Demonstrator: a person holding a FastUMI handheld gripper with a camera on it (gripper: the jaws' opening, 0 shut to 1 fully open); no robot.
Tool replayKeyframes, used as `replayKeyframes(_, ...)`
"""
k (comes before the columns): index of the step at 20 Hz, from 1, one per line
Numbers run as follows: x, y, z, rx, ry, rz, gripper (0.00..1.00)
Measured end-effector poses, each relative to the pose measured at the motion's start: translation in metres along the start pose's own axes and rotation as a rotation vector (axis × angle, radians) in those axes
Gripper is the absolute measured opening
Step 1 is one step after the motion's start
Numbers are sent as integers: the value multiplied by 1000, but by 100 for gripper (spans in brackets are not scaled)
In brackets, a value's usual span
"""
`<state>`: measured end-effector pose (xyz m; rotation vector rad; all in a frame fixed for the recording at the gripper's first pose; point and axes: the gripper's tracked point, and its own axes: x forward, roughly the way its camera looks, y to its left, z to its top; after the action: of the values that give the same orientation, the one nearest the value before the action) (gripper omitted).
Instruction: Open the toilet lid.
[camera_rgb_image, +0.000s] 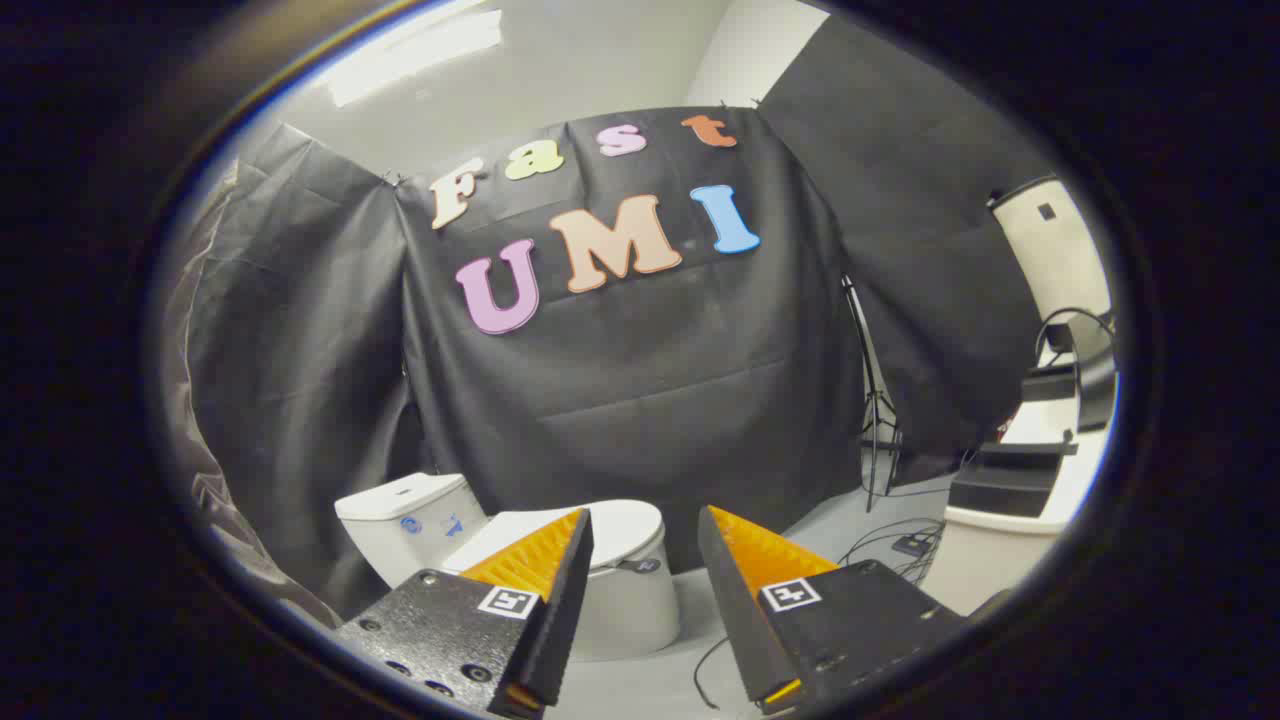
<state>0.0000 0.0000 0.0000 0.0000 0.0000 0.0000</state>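
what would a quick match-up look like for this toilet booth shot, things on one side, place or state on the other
Things:
1. white toilet lid
2. white toilet tank
3. black tripod stand
4. claw

Place or state:
A. standing beside the black cloth wall
B. open, holding nothing
C. closed, flat on the bowl
D. behind the bowl, against the cloth

Pairs: 1-C, 2-D, 3-A, 4-B

Toilet lid (625, 525) partly hidden behind left finger (545, 560) of hand-held gripper (645, 560) (jaws apart, holding nothing). Tank (410, 515) stickers too small to tell. Floor cables (890, 545) blurred, ends cut off.
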Motion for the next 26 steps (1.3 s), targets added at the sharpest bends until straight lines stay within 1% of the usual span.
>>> replayKeyframes(2, 1, 0, -7, 28, 7, 7, 66)
replayKeyframes(11, 9, -8, -25, 45, 75, -8, 66)
replayKeyframes(13, 12, -10, -28, 51, 93, -11, 64)
replayKeyframes(22, 18, -12, -41, 64, 164, -7, 64)
replayKeyframes(26, 22, -12, -47, 74, 200, -4, 61)
